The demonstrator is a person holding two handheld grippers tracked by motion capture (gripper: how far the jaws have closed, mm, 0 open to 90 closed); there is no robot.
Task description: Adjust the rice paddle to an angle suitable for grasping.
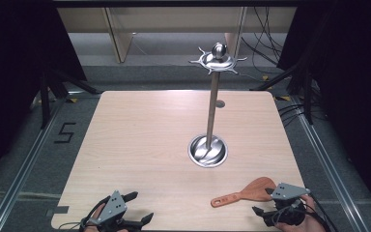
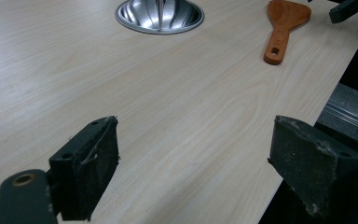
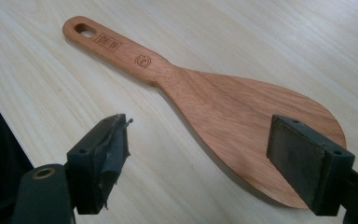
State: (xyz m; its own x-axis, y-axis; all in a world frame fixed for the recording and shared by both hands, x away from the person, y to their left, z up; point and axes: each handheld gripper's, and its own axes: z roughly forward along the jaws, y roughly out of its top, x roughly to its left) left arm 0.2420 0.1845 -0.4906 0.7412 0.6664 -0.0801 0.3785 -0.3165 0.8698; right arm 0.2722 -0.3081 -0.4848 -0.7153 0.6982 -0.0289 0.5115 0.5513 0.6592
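A wooden rice paddle (image 1: 245,192) lies flat on the table near the front right, handle pointing left, with a hole at the handle's end. My right gripper (image 1: 262,201) hovers open just over its broad blade (image 3: 242,121), one jaw above the blade's edge and the other over bare table. My left gripper (image 1: 140,208) sits open at the front left edge with nothing between its jaws (image 2: 191,163). The paddle (image 2: 283,25) also lies far off in the left gripper view. A tall steel stand (image 1: 212,101) with a hooked crown rises from a round base (image 1: 207,151) at mid-table.
The light wooden table (image 1: 140,140) ends close behind both grippers. Black curtains flank both sides, and cables lie on the floor at the back right. A tripod leg stands at the far left.
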